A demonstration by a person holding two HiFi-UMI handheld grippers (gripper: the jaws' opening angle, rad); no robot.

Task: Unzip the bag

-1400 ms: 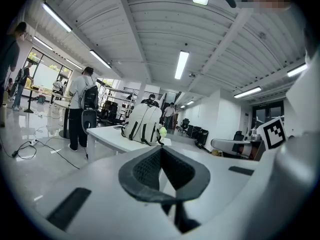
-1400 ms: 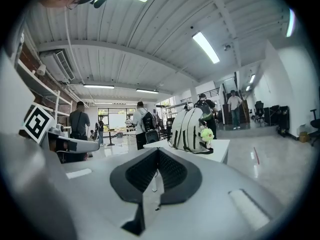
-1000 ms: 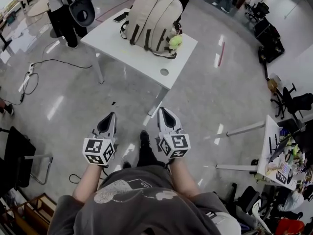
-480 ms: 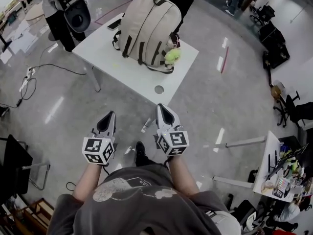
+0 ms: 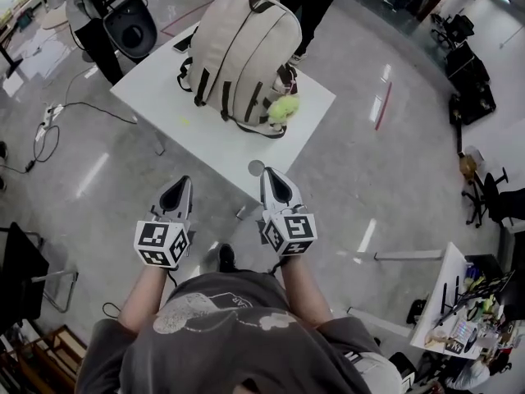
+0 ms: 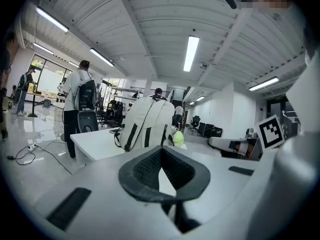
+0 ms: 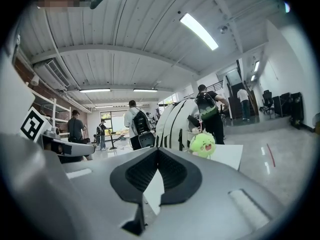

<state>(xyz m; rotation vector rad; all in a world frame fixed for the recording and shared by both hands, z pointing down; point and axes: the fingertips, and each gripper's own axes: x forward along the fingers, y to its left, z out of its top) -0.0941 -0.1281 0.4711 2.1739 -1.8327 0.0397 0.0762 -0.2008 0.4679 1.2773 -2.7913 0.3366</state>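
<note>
While both grippers are held short of the white table, the left gripper and right gripper are seen with jaws pressed together, empty. The beige bag is stood upright on the table, a green plush toy against its side.

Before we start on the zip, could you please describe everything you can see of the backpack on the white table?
The backpack is beige fabric, as it looks, with dark strap bands down its back and a dark carry loop on top. It stands upright on the white table; its zip is too small to judge. A yellow-green plush toy sits at its lower side. Neither the left hand-held gripper nor the right hand-held gripper touches it.
</note>
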